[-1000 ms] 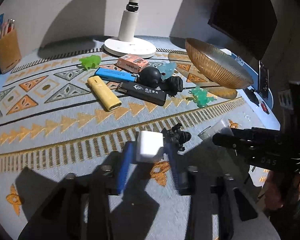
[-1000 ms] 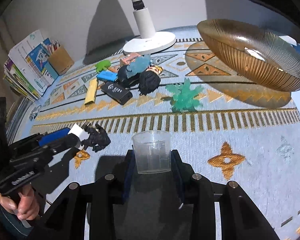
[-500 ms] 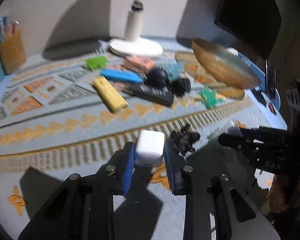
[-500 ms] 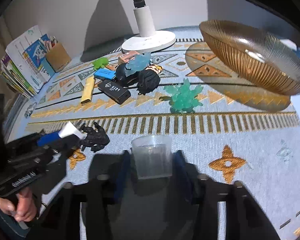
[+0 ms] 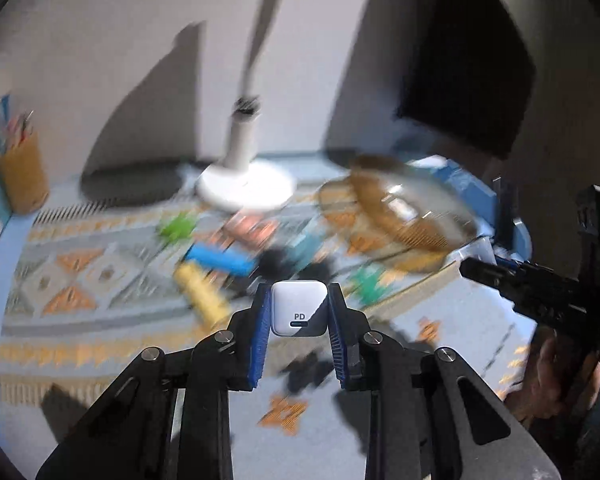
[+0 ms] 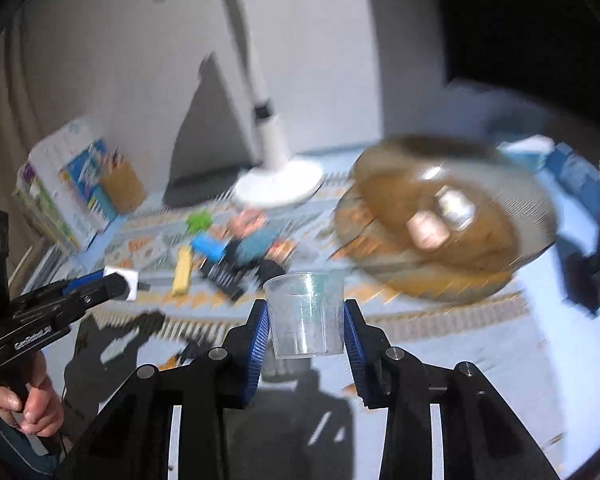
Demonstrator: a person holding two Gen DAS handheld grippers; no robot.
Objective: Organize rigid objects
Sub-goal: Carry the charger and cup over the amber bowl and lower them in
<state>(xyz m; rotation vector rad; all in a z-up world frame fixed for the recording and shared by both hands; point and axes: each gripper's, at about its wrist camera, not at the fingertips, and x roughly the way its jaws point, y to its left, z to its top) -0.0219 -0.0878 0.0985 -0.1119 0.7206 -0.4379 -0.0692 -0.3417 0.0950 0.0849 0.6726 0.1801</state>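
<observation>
My left gripper (image 5: 299, 314) is clamped tight on a small white charger cube (image 5: 298, 311) (the letters PD and a slot show on its near face), held in the air above the patterned mat (image 5: 100, 272); my jaws have just been closing, and the blue pads press both of its sides. From the right wrist camera, the same cube (image 6: 120, 277) shows at nine o'clock, at the tip of that tool.

At the far left, about ten o'clock, a brown pen holder (image 6: 122, 190) stands by stacked books, with pens sticking up in it. At twelve o'clock sits the white lamp base (image 6: 279, 186). Below it lies the blurred clutter: a yellow stick (image 6: 182, 271), a blue bar (image 6: 208, 249) and a green toy (image 6: 199, 221).

My right gripper (image 6: 305, 330) pinches a clear plastic cup (image 6: 305, 314), upright and lifted off the mat; I see nothing in it.

At two o'clock an amber ribbed glass bowl (image 6: 511, 276) rests on the mat, holding two small items, too blurred to name.
</observation>
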